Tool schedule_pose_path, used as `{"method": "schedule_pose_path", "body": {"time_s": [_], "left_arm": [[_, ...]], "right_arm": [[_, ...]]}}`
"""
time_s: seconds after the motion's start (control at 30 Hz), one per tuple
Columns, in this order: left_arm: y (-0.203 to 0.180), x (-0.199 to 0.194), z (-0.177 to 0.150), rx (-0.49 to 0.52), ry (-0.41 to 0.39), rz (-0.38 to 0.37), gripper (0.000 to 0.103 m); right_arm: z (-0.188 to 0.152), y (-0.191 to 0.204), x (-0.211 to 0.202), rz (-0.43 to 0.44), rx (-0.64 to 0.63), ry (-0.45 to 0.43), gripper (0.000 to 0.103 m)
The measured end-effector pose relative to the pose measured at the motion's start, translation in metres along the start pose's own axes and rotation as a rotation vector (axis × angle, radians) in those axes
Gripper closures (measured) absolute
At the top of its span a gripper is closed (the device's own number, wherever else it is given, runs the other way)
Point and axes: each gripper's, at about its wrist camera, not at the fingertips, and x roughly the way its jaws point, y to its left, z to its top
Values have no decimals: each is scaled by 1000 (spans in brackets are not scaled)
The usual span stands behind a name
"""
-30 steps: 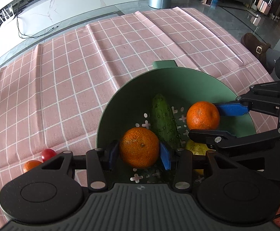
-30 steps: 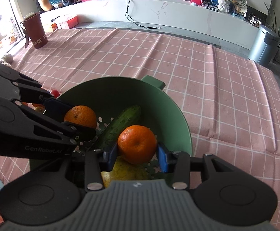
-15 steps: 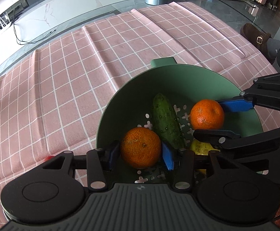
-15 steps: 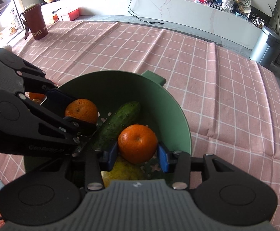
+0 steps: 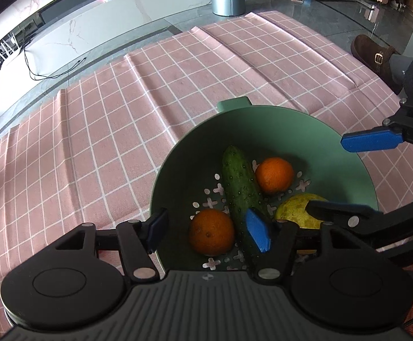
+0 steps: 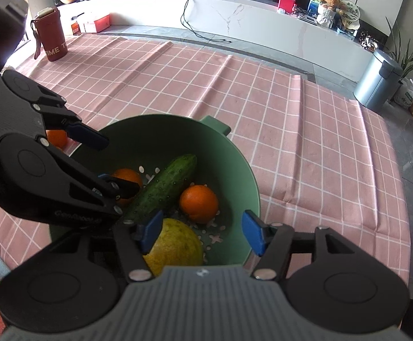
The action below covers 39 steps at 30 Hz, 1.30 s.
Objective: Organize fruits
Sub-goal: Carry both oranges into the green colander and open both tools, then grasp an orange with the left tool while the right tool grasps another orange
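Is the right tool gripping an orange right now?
No. The right tool has nothing between its opening jaws; the nearest orange lies loose in the green bowl beside the cucumber.

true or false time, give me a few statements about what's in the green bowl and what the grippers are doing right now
1. Two oranges lie in the green bowl. True: one orange sits near the left gripper, the other orange on the far side of the cucumber.
2. The left gripper is clamped on an orange. False: its jaws are opening and the pads stand clear of the fruit.
3. The cucumber stands upright. False: it lies tilted across the bowl floor between the oranges.
4. A yellow-green fruit lies in the bowl below the right gripper. True.
5. The right gripper holds nothing. True: its jaws are opening with nothing pressed between the pads.
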Motion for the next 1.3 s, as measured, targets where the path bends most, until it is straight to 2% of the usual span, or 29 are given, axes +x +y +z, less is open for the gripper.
{"method": "schedule_pose_path", "body": {"time_s": [0.13,0.37,0.6,0.7,1.07,1.3], "left_arm": [[8,-23,-5,-55,-48,-31,29],[26,-62,-27,-101,-124,-22,29],[55,-84,-62,-145,-138,-4,29],[70,-88,-76,-182,-138,-7,29],[114,-86,-124,-301,-189,-49,29],[133,-71,-143,-341,-201,-79,29]], "right_arm": [[-4,12,-15,0,10,-25,32],[-10,44,-39,29,96,-88,29],[-23,78,-48,89,238,-144,27],[-29,92,-47,112,288,-158,27],[-37,140,-41,108,351,-260,27],[-31,162,-27,117,326,-273,27]]}}
